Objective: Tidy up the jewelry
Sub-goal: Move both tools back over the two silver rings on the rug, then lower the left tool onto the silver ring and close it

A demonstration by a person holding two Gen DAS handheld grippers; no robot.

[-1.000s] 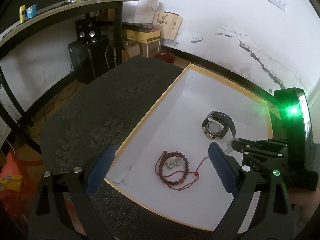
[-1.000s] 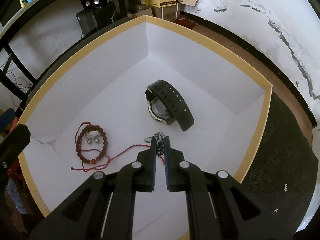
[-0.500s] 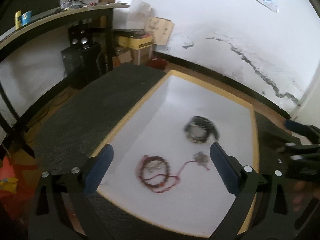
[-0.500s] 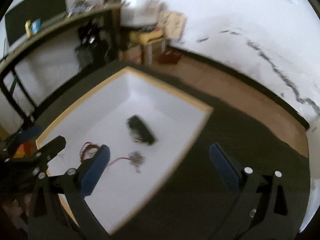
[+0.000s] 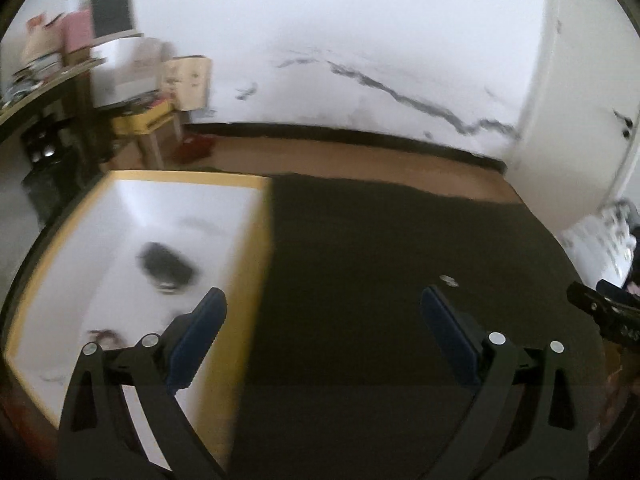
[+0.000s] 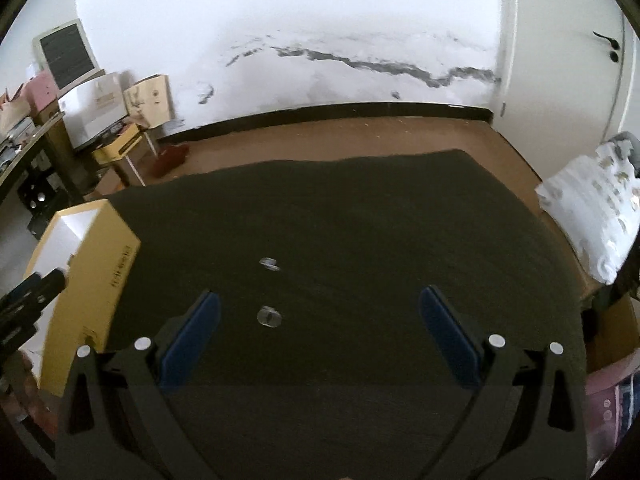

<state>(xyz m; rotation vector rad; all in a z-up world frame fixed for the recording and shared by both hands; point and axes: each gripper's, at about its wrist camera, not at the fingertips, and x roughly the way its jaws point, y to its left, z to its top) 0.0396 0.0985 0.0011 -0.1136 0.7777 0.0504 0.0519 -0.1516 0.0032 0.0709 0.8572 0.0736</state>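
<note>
**Dark cloth ahead, the box falling to the side**

Dark cloth is filling both views now, where half a second ago the white floor of the box (image 5: 244,216) was filling them. We are swinging both tools away from the box: a second ago the right gripper (image 6: 320,332) was pinching the red cord's charm inside it, jaws pressed together, and now its jaws are standing spread wide with nothing between them. The left gripper (image 5: 322,334) is also spread and empty, as it was before.

Inside the box, the watch (image 5: 166,266) is lying near the middle of the floor, blurred by our motion, and a scrap of the red bracelet (image 5: 102,334) is showing at the box's near end, just beside our left finger. So we are judging those pieces as delivered.

Out on the counter (image 6: 360,220), well apart from the box's yellow wall, two small clear items are waiting: the near stud (image 6: 269,316) is lying between the right gripper's fingers, closer to the left one, and the far stud (image 6: 270,263) is lying just beyond it. We cannot tell exactly what they are; they are tiny and glassy. We are taking them as the remaining jewelry, with the right gripper already lining up on the nearer one.
</note>
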